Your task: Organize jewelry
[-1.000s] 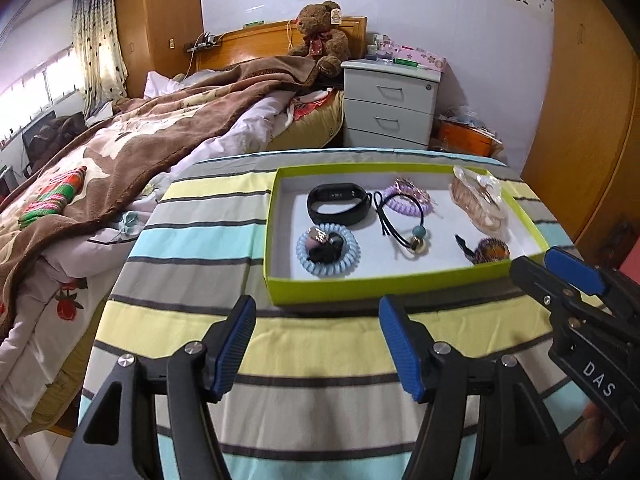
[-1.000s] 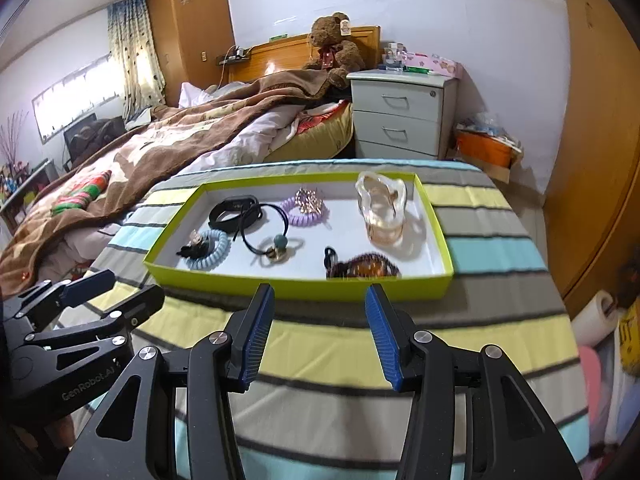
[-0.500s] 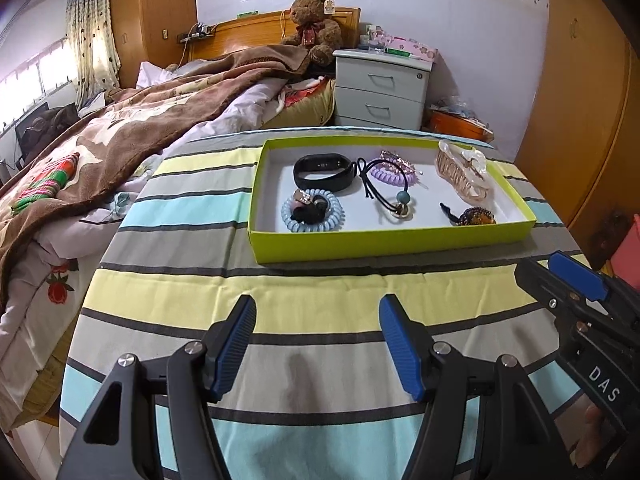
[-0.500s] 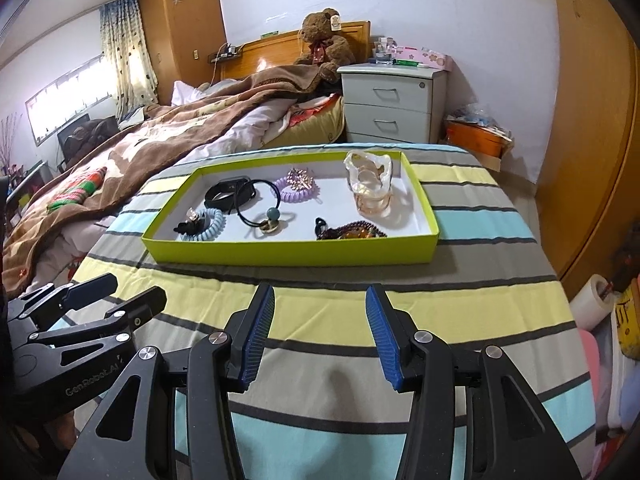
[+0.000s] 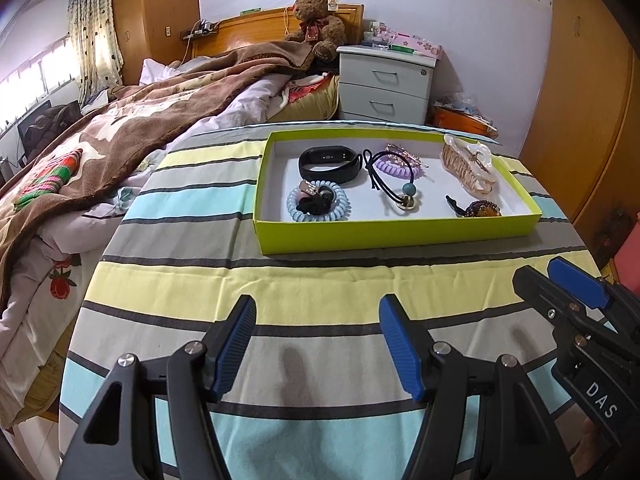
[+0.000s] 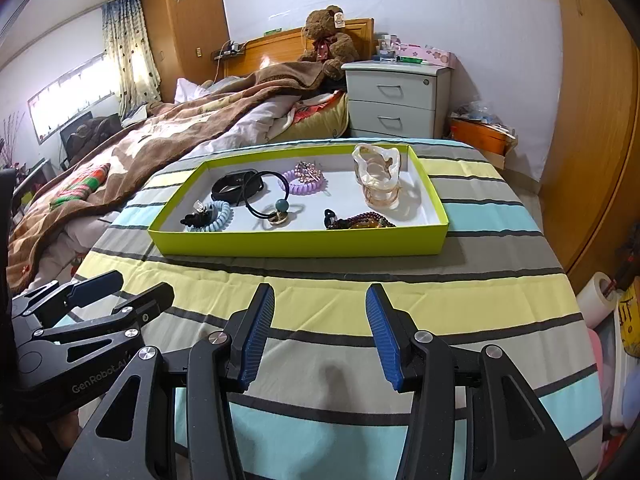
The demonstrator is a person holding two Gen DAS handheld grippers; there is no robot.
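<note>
A lime-green tray sits on the striped tablecloth. It holds a black wristband, a light-blue coil hair tie with a black clip, a purple coil tie, a black elastic with a bead, a clear claw clip and a brown bead bracelet. My left gripper is open and empty, well short of the tray. My right gripper is open and empty, also short of the tray.
The striped tablecloth covers a round table. A bed with a brown blanket lies to the left. A white nightstand stands behind, a wooden wardrobe on the right. A paper roll lies at the right table edge.
Both grippers have drawn back from the tray toward the near table edge; the tray looks farther away. Both stay open and empty.
</note>
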